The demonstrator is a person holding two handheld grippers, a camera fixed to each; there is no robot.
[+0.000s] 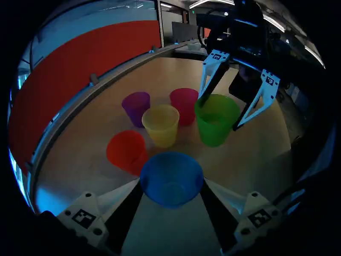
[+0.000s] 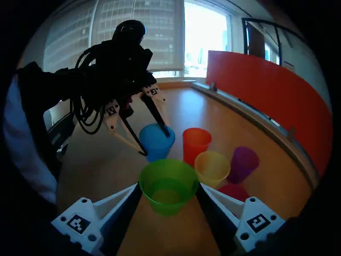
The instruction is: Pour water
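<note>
Now left fingers (image 1: 111,199) clamp blue cup (image 1: 171,179), right fingers (image 2: 226,202) green cup (image 2: 168,185); window (image 2: 204,38) in right gripper view.

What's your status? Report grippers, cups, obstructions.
Left gripper shut on blue cup. Right gripper shut on green cup. Yellow cup, red cup, purple cup, pink cup clustered close by.

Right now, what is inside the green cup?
The green cup shows a paler layer at its bottom, possibly water, and no solid object. Its tinted wall hides the exact level.
</note>
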